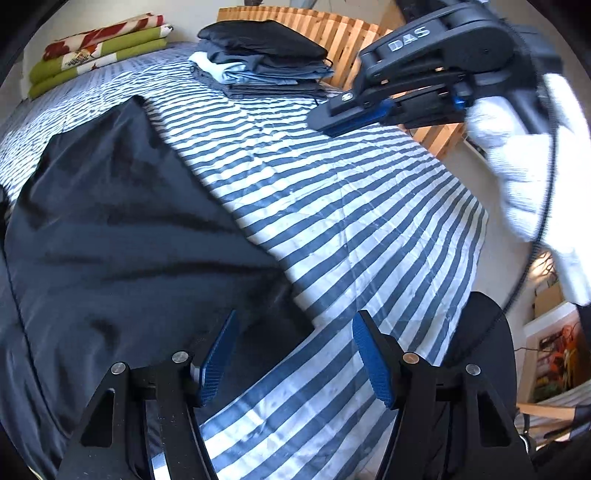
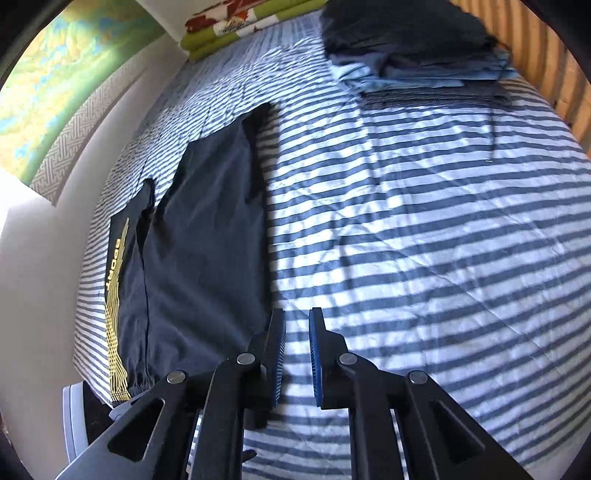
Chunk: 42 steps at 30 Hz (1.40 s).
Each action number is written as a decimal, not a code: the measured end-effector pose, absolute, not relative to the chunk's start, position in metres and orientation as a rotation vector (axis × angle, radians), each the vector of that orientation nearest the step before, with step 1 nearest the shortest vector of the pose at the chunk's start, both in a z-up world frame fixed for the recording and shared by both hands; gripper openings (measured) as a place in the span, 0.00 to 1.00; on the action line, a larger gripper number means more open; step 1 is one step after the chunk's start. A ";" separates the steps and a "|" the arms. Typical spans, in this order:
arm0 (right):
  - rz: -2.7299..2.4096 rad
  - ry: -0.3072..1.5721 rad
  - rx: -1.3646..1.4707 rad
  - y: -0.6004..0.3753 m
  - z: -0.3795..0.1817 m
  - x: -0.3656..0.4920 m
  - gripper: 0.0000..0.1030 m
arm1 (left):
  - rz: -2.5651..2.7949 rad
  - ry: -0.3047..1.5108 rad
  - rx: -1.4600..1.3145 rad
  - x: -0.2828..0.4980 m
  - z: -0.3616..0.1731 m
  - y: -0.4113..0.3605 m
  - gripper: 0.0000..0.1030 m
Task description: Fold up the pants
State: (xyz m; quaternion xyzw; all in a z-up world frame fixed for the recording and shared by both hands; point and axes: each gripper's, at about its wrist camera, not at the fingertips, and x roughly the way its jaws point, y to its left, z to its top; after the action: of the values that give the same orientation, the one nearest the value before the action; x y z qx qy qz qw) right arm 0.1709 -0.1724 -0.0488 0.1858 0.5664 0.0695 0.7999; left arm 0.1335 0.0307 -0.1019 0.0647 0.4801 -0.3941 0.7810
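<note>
Striped bedding [image 2: 406,229] covered the bed, w/ a wooden slatted frame [image 1: 295,22] at the far side and a wall on the other.

Left gripper [image 1: 293,354] hovered low over the sheet, blue pads spread wide apart, nothing between them. Its left finger sat just over the near edge of the pants, its right finger over bare stripes. Right gripper [image 2: 297,363] also held nothing; its pads stood close together w/ a narrow gap showing stripes through it. In the left view it hung above the bed toward the frame side, carried by a white-sleeved arm [image 1: 524,177], blurred.

Dark pants [image 2: 207,236] lay flat on the wall side of the bed, legs running away from the cameras, elastic waistband nearest, a yellow "SPORT" print down the outer leg. One leg looked laid partly over the other, so prob. a lengthwise fold was in place; not certain. The cloth touched neither gripper.

Farther out: a stack of folded clothes [image 1: 266,59] near the frame, well apart from the pants, and folded green-and-red bedding [image 1: 96,48] at the head of the bed.

Risks, as a guess: thin slippery fabric, so a pinch might catch only the top layer and the legs would slide out of line. A grab too deep could pick up the sheet as well. W/ the right gripper so far off, a one-sided lift would likely skew the fold.
</note>
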 end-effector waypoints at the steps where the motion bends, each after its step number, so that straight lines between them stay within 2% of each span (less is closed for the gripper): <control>1: 0.143 1.215 0.402 -0.177 -0.046 0.168 0.11 | -0.845 1.038 0.152 0.134 -0.104 0.024 0.65; 3: 0.144 1.220 0.412 -0.184 -0.039 0.168 0.12 | -0.800 1.049 0.215 0.137 -0.114 0.009 0.56; 4: 0.146 1.217 0.410 -0.186 -0.035 0.169 0.12 | -0.782 1.065 0.241 0.139 -0.120 0.003 0.40; 5: 0.144 1.211 0.397 -0.187 -0.030 0.175 0.12 | -0.761 1.079 0.260 0.141 -0.128 -0.002 0.33; 6: 0.139 1.202 0.383 -0.187 -0.025 0.181 0.13 | -0.754 1.062 0.266 0.141 -0.130 -0.004 0.32; 7: 0.137 1.191 0.373 -0.187 -0.020 0.186 0.15 | -0.758 1.048 0.270 0.141 -0.130 -0.004 0.27; 9: 0.151 1.165 0.360 -0.184 -0.011 0.204 0.35 | -0.771 1.059 0.243 0.145 -0.130 0.000 0.20; 11: 0.180 1.148 0.356 -0.177 -0.007 0.227 0.40 | -0.809 1.101 0.138 0.155 -0.128 0.013 0.13; 15: 0.198 1.136 0.329 -0.156 -0.014 0.280 0.40 | -0.895 1.123 -0.015 0.160 -0.115 0.036 0.12; 19: 0.191 1.152 0.448 -0.152 -0.030 0.306 0.40 | -0.903 1.122 -0.057 0.162 -0.107 0.051 0.11; 31: 0.117 1.187 0.423 -0.150 -0.038 0.260 0.40 | -0.919 1.134 -0.153 0.160 -0.093 0.081 0.11; 37: 0.208 1.204 0.559 -0.148 0.004 0.223 0.40 | -0.919 1.117 -0.144 0.163 -0.058 0.101 0.11; 42: 0.306 1.148 0.533 -0.131 0.091 0.153 0.40 | -0.881 1.093 -0.088 0.170 -0.030 0.122 0.11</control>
State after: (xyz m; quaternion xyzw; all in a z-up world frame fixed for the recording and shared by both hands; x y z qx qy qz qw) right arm 0.1531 -0.1307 0.0914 0.2479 0.5342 0.1424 0.7956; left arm 0.1703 0.1218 -0.0305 -0.0406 0.5024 -0.4051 0.7628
